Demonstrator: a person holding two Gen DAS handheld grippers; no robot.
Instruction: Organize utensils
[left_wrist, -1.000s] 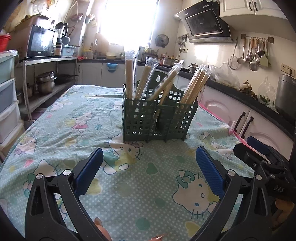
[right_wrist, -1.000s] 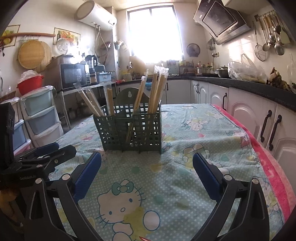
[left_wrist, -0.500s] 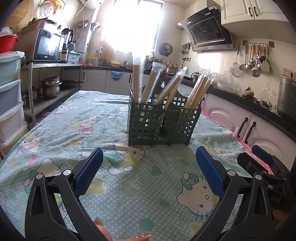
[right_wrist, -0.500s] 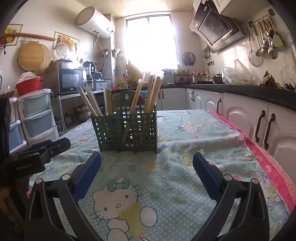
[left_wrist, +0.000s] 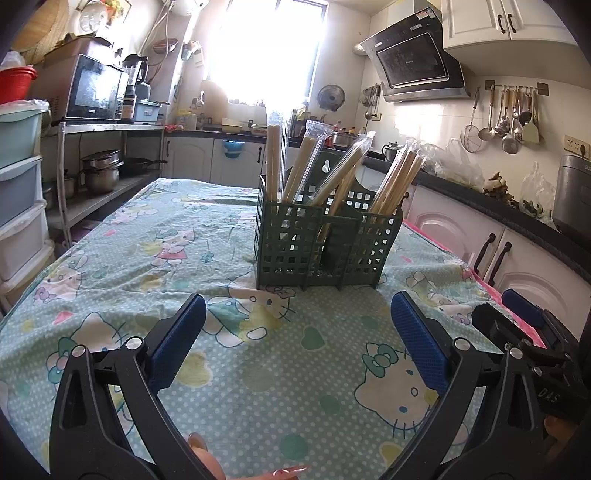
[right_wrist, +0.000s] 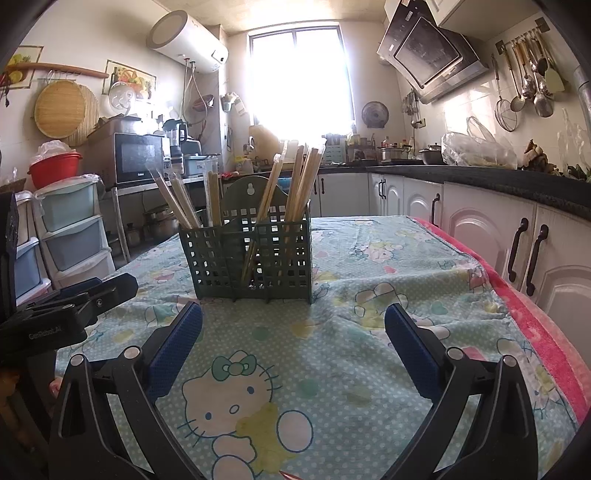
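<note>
Chopsticks (left_wrist: 397, 181) upright in green caddy (left_wrist: 325, 245); both grippers' jaws released, "GenRobot.AI" on left gripper (right_wrist: 70, 314).

One green utensil caddy (left_wrist: 325, 243) stands on the table, holding four wrapped chopstick bundles (left_wrist: 397, 181) inside it, while two grippers, the left (left_wrist: 295, 332) and the right (right_wrist: 293, 326), flank its near side.

both claws (left_wrist: 298, 325) (right_wrist: 293, 330) agape (empty)
</note>
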